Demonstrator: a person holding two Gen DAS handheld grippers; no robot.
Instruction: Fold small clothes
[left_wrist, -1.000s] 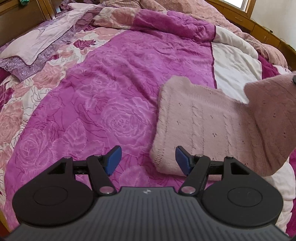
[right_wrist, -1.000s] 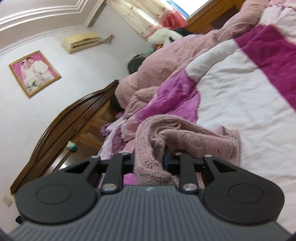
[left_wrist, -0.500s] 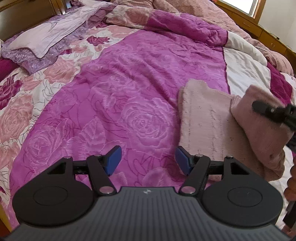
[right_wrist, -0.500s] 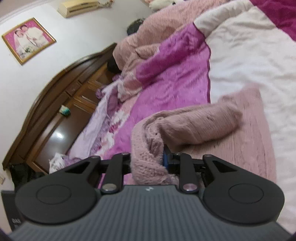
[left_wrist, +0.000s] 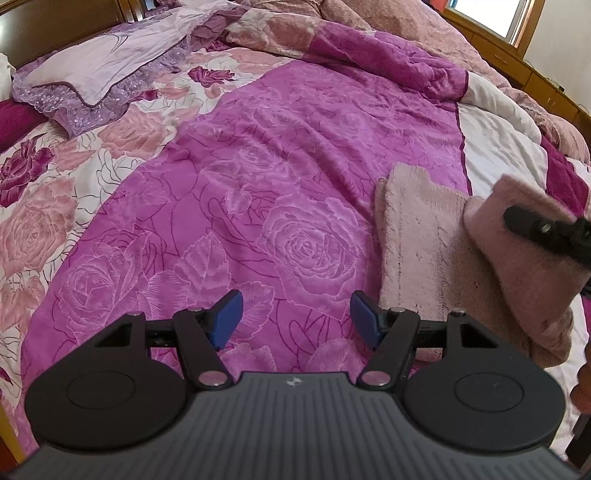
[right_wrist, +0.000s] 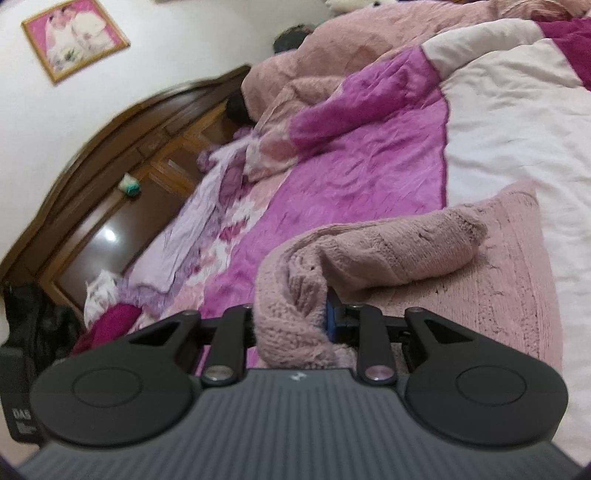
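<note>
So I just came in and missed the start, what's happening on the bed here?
A person with a gripper in each hand is folding a pink knitted garment on the magenta floral quilt. The right gripper has its jaws shut on a bunched edge of the knit, lifting it over the part lying flat. The left gripper hovers beside it over the quilt, jaws open, holding nothing.

A magenta rose-print quilt (left_wrist: 266, 192), lilac pillow (left_wrist: 99, 66), framed photo (right_wrist: 74, 37).
</note>
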